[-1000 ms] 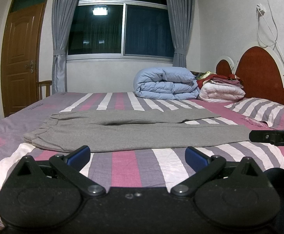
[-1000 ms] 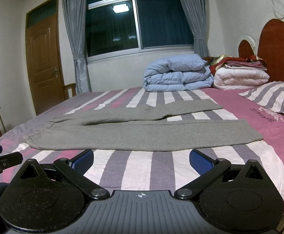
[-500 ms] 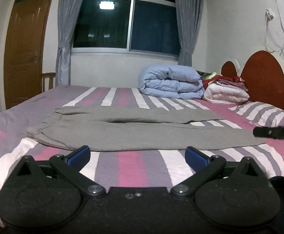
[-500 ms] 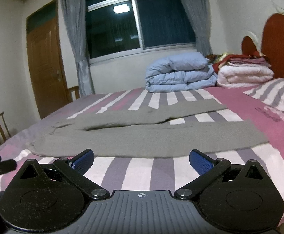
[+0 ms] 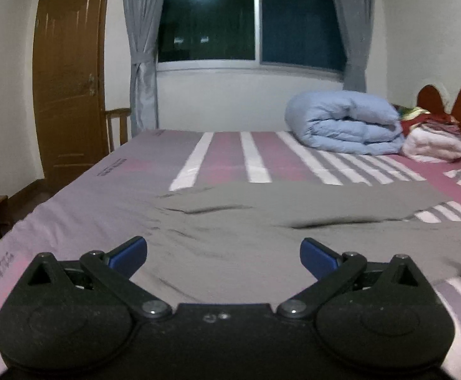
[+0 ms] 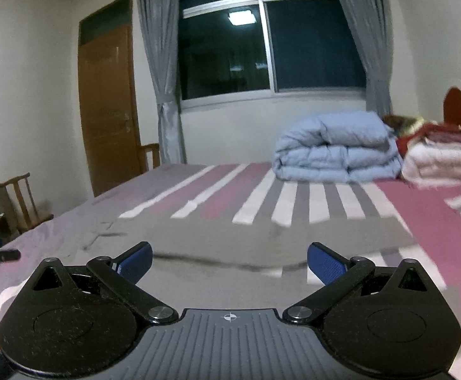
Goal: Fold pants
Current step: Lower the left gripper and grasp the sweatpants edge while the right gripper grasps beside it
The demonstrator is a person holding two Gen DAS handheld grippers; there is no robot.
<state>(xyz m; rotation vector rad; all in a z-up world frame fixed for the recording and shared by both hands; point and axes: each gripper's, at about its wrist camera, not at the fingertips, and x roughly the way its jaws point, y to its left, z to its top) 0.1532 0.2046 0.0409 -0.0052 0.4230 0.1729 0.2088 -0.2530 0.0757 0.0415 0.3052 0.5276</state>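
On striped bed [image 5: 230, 155], grey pants [image 5: 262, 221] flat, both claws spread

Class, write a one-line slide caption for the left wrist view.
Open left gripper poised over grey pants spread on a striped bed.

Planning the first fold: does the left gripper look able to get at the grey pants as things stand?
Probably yes. The left gripper is open and low over the grey pants, with fabric lying right between its fingers and nothing in the way on the bed.
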